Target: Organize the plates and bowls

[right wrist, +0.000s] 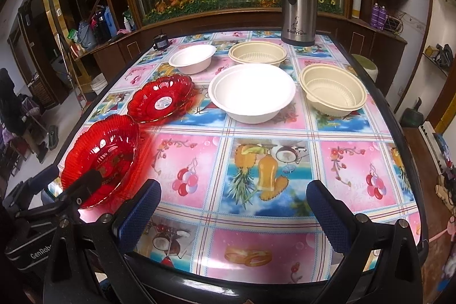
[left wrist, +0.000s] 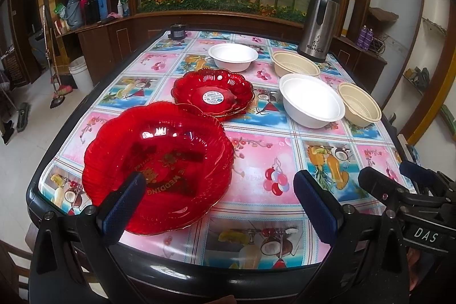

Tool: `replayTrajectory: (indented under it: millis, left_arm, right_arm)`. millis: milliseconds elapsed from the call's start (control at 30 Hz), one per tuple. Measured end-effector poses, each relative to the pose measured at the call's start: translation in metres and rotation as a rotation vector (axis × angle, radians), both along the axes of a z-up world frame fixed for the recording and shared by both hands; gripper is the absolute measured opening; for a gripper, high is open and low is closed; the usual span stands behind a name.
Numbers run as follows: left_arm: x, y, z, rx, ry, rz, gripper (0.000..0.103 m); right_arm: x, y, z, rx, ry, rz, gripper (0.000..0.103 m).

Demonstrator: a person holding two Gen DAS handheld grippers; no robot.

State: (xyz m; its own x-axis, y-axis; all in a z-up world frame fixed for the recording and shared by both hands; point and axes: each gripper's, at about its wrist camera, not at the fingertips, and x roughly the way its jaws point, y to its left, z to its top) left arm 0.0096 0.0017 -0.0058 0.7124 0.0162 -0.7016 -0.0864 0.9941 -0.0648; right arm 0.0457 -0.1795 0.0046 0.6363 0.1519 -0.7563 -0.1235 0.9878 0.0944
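Observation:
A near red plate (left wrist: 159, 161) (right wrist: 99, 158) lies at the table's front left; a second red plate (left wrist: 212, 96) (right wrist: 161, 99) with a round sticker lies behind it. A white bowl (left wrist: 312, 101) (right wrist: 252, 93) sits mid-table, another white bowl (left wrist: 233, 56) (right wrist: 192, 57) farther back. Two beige bowls (left wrist: 295, 66) (left wrist: 359, 104) (right wrist: 258, 53) (right wrist: 333, 89) stand at the right. My left gripper (left wrist: 219, 204) is open, its left finger over the near plate's rim. My right gripper (right wrist: 232, 212) is open and empty above the front of the table.
A steel thermos jug (left wrist: 319, 24) (right wrist: 299, 2) stands at the table's far right. A small dark object (left wrist: 176, 30) sits at the far edge. The table (right wrist: 256, 247) has a fruit-print cloth and a dark raised rim. Cabinets and a flower display stand behind.

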Motion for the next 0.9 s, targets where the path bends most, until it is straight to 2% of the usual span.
replayTrajectory:
  millis: [900]
  left_arm:
    - [0.0012,0.0022,0.001,-0.006,0.006,0.007,0.103]
  right_arm:
    - [-0.0041,-0.0037,-0.0105,-0.002,0.032,0.003,0.103]
